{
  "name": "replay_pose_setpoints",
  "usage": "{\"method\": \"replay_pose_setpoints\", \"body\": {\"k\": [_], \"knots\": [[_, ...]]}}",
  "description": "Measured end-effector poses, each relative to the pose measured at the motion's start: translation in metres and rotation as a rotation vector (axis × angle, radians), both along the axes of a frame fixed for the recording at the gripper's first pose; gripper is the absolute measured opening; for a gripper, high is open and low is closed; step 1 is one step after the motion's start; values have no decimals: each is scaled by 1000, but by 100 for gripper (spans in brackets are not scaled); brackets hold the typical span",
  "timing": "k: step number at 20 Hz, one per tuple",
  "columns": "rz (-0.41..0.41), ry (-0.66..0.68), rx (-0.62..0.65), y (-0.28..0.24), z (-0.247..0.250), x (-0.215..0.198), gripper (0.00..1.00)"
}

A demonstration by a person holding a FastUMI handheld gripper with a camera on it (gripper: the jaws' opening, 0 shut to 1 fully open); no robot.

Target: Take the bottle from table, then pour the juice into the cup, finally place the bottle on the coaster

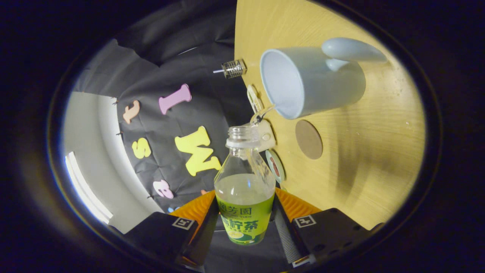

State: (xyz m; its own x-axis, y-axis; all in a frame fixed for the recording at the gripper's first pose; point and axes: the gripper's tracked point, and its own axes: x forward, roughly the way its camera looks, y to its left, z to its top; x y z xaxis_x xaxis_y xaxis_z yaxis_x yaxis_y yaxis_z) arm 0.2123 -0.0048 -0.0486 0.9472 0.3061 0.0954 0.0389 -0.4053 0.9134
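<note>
A: Start from the left. What is there?

B: The black cloth wall of the booth, with a pale wall and a bright strip of light further left. Nothing of the task sits on that side.

A: And in the middle?

B: The gripper (245, 218) pinches the juice bottle (244, 185) by its lower body, one finger pressed on each side of the green label. The bottle has no cap on its clear neck, and pale liquid fills it up to about the top of the label. The whole view is rolled sideways, so the wooden table (379, 151) stands like a wall on the right.

A: What lies just beyond the bottle's mouth?

B: A thin clear stream runs from the neck towards the rim of the cup (307, 79). The cup is a pale blue mug with a handle, standing on the table, its open mouth facing the bottle's neck and just beyond it.

A: Anything between them?

B: At the table's near edge, beside the neck, are some small clip-like pieces I cannot tell apart, and farther along that edge a small clear glass item with a metal pin (232, 69).

A: And to the right?

B: A round brown coaster (308, 139) lies flat on the table just beside the cup, with nothing on it. Past that is bare wood with soft shadows.
</note>
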Motion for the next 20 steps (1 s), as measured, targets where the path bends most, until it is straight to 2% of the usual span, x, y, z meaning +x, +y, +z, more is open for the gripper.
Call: {"method": "replay_pose_setpoints", "body": {"k": [4, 8, 12, 15, 20], "knots": [[-12, -7, 76, -7, 7, 7, 80], [-30, -7, 209, -17, 15, 5, 80], [-26, -2, 240, -20, 22, 1, 80], [-38, -8, 315, -25, 27, 8, 80], [-40, -4, 344, -29, 23, 6, 80]]}}
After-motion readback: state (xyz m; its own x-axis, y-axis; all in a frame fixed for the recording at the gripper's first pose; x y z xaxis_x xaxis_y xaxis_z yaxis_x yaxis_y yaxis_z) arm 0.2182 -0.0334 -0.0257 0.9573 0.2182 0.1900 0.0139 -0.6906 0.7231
